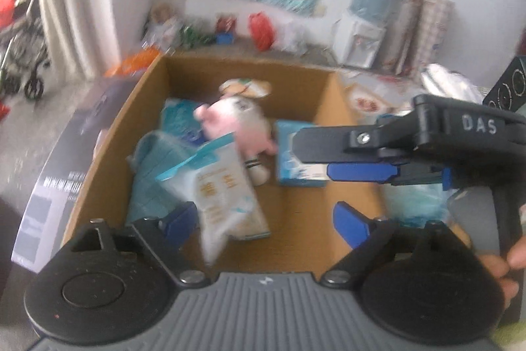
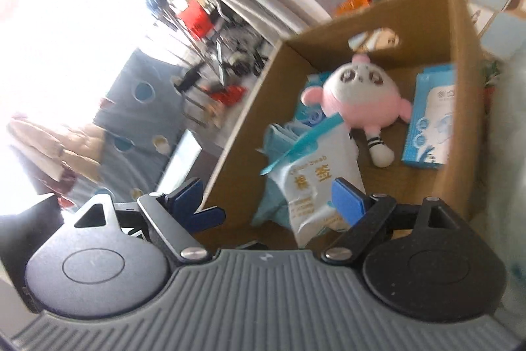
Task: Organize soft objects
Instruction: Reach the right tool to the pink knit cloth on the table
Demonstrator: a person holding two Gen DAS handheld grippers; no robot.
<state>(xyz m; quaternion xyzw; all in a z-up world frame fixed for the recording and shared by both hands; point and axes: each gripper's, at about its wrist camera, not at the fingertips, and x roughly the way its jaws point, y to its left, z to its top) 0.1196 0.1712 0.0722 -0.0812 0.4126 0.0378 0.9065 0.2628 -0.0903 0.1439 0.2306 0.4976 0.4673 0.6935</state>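
Observation:
An open cardboard box holds a pink and white plush toy, a white cotton swab bag with a teal top, a teal cloth and a light blue packet. My left gripper hovers over the box's near side, open; the blurred bag lies below, close to its left pad. My right gripper is open too, above the bag, with its right pad overlapping the bag's edge. In the left wrist view it reaches in from the right.
A small beige pack leans on the box's back wall. A dark printed carton lies left of the box. A stroller stands at far left. Bags, a red sack and a water dispenser line the wall. A hand grips the right tool.

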